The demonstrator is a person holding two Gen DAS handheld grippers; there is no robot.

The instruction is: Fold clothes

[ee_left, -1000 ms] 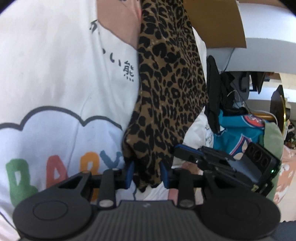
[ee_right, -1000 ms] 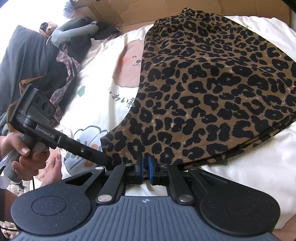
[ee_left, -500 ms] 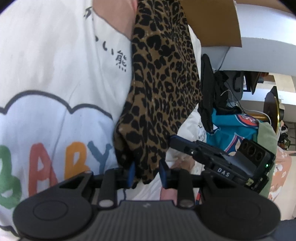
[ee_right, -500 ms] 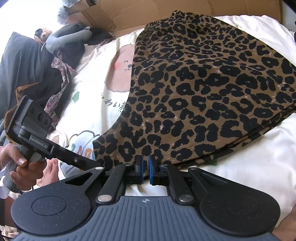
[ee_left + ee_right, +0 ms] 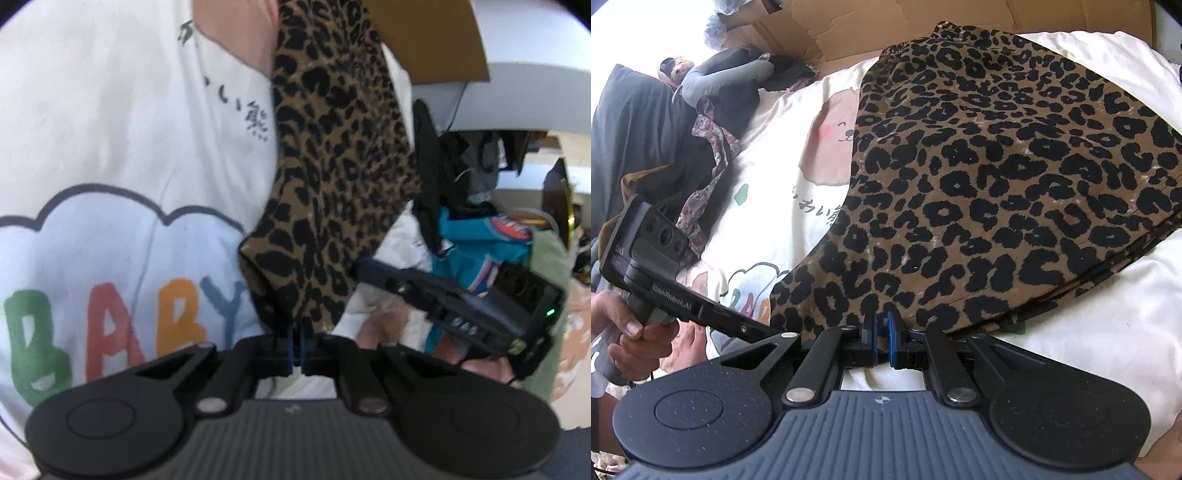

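A leopard-print garment point(image 5: 997, 177) lies on a white bedsheet point(image 5: 1108, 332) printed with a bear and coloured BABY letters. In the left wrist view the garment point(image 5: 332, 184) hangs down to my left gripper point(image 5: 296, 341), which is shut on its near corner. My right gripper point(image 5: 881, 326) is shut on the garment's near hem, a little to the right of the left gripper point(image 5: 701, 306), whose body shows at the left of the right wrist view. The right gripper's body point(image 5: 461, 306) shows at the right of the left wrist view.
A pile of dark and patterned clothes point(image 5: 683, 129) lies at the left of the bed. Flattened cardboard point(image 5: 923, 22) stands behind the bed. A teal garment point(image 5: 476, 243) and other clutter sit at the right in the left wrist view.
My left gripper's fingers, apart around the corner of the leopard garment half a second ago, have closed on it. My right gripper stays shut on the hem.
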